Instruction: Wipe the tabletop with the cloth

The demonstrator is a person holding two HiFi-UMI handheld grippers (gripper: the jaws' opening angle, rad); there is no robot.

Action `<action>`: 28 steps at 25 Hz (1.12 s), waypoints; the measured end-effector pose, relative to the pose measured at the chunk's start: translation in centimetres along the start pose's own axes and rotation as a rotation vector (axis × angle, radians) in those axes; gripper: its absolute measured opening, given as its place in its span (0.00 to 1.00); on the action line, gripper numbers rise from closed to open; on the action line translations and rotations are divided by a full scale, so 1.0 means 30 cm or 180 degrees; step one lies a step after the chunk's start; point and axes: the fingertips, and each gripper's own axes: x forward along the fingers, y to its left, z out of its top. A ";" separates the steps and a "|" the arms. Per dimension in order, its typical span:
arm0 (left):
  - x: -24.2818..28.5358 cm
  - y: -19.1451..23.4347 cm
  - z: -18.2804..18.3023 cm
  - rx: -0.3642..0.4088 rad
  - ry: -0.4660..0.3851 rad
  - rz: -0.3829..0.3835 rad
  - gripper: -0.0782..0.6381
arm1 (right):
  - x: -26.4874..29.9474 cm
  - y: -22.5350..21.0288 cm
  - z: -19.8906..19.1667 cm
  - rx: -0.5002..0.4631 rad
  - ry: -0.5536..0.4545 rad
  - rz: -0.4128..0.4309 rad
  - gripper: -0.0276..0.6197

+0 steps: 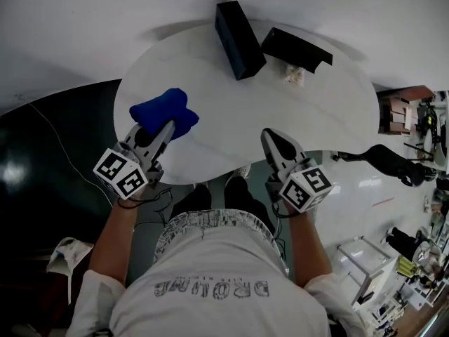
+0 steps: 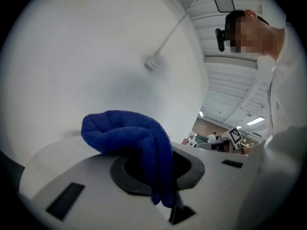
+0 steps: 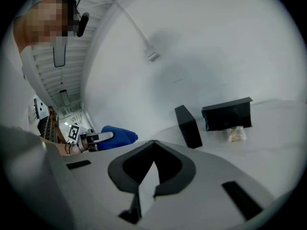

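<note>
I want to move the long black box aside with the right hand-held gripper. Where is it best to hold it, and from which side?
Probably grip the black box at mid-length, across its thin width, coming from above. Its two long flat sides are parallel and close together, so they suit two jaws. The other black object crowds its right side.

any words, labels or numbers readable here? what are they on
Shirt: one printed word in large letters, upside down and warped, not surely readable.
Cubes on the left tongs and right tongs: black-and-white square codes, no words.
Long black box and flat black box: no label visible.
</note>
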 end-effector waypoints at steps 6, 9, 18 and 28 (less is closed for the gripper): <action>0.083 0.089 -0.043 -0.0003 0.0108 0.0236 0.21 | 0.052 -0.089 0.013 -0.0021 0.0155 0.0092 0.05; 0.110 0.143 -0.066 0.0026 0.0172 0.0353 0.21 | 0.081 -0.122 0.017 -0.0032 0.0257 0.0130 0.05; 0.153 0.342 -0.174 0.0495 0.0761 0.0896 0.21 | 0.161 -0.223 -0.047 0.0090 0.0377 0.0229 0.05; 0.231 0.511 -0.341 0.0594 0.1316 0.1202 0.21 | 0.203 -0.299 -0.132 0.0178 0.0577 0.0238 0.05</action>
